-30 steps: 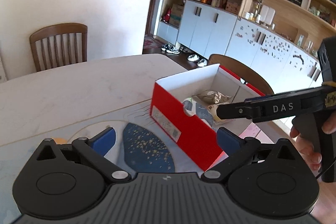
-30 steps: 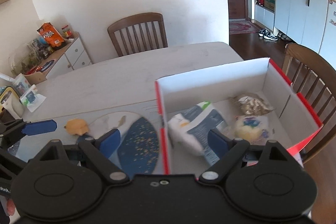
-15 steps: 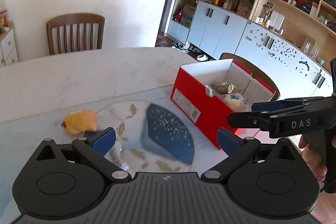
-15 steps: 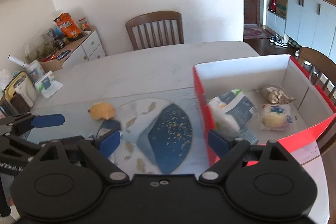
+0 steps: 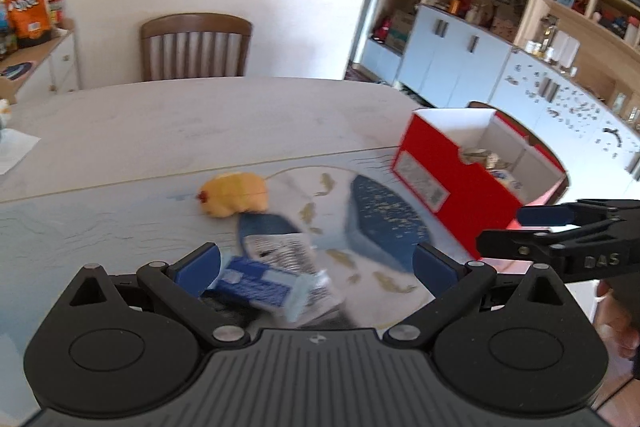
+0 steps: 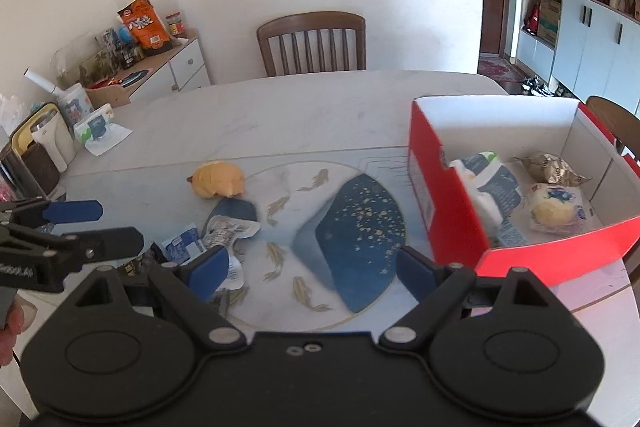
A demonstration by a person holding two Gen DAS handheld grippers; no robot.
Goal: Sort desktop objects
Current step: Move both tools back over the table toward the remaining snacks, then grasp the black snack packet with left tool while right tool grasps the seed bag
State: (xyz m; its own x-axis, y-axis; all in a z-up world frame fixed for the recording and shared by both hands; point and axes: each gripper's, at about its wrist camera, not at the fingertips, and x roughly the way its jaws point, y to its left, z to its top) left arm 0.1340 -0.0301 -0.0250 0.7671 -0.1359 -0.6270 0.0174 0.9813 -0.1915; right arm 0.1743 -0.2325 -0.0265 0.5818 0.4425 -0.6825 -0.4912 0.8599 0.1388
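Observation:
A red shoebox [image 6: 448, 211] stands open on the right of the table, holding a white and blue pack [image 6: 490, 187], a round bun in a wrapper [image 6: 554, 213] and a crumpled gold wrapper [image 6: 554, 169]. The box also shows in the left wrist view [image 5: 444, 183]. On the mat lie a yellow soft toy [image 6: 218, 179] [image 5: 234, 195] and several blue and silver packets [image 6: 224, 231] [image 5: 276, 267]. My left gripper [image 5: 316, 263] is open just above the packets. My right gripper [image 6: 308, 269] is open and empty above the mat, left of the box.
A patterned mat with a dark blue patch [image 6: 356, 227] covers the near table. A wooden chair [image 6: 312, 43] stands at the far side. A tissue pack [image 6: 96, 127] and containers [image 6: 40, 151] crowd the left edge. A sideboard [image 6: 160, 67] carries snacks.
Both grippers have swung left, away from the red box. My right gripper has drawn back out of the box. The yellow toy and the packets have come into view under my left gripper.

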